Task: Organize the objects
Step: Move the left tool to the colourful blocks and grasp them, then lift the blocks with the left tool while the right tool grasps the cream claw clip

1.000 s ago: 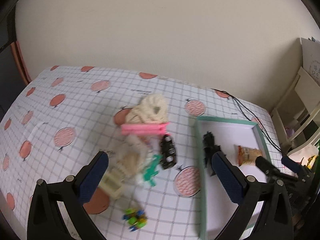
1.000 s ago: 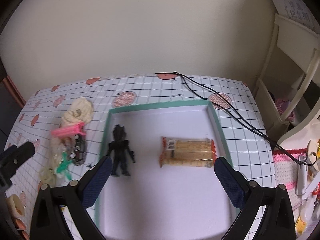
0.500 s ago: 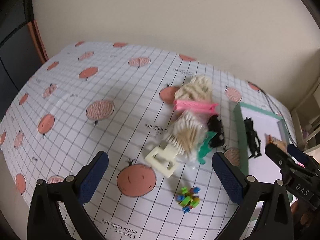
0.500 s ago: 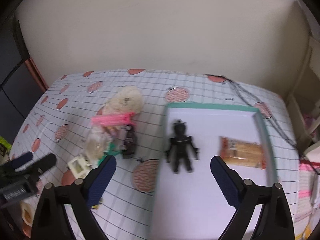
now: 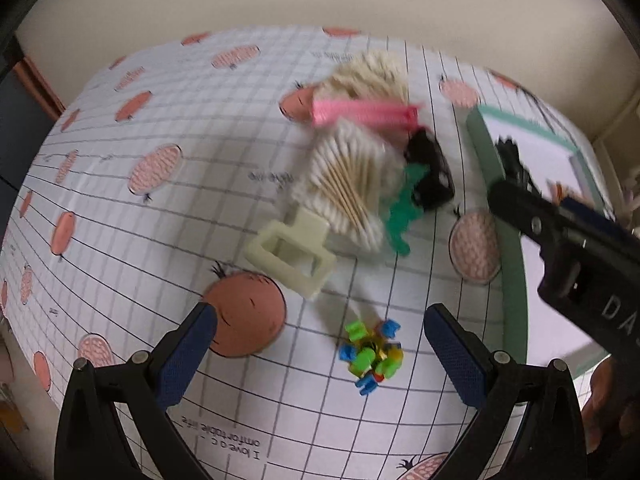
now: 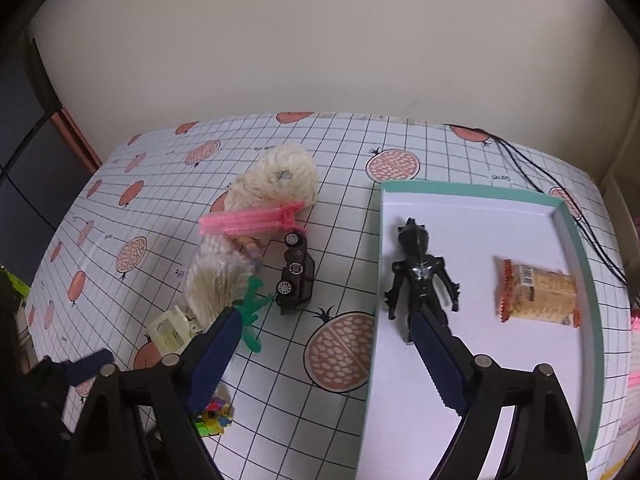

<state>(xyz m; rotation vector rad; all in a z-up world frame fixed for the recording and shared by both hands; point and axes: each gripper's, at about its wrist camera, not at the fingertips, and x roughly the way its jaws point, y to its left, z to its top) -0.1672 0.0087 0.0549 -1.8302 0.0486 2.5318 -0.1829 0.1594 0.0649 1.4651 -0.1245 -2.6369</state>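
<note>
Teal-rimmed tray (image 6: 576,240) holds open floor between figure (image 6: 420,272) and crackers (image 6: 538,292).

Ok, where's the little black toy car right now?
The toy car lies on its side on the tablecloth, left of the tray in the right wrist view, between the green plastic toy and the tray, just below the pink clip.

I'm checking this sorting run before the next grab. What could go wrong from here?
The cotton swab bag, green toy, black toy car and pink clip lie touching, so closing on one may drag its neighbours. The open right gripper and left gripper work close together and might collide.
</note>
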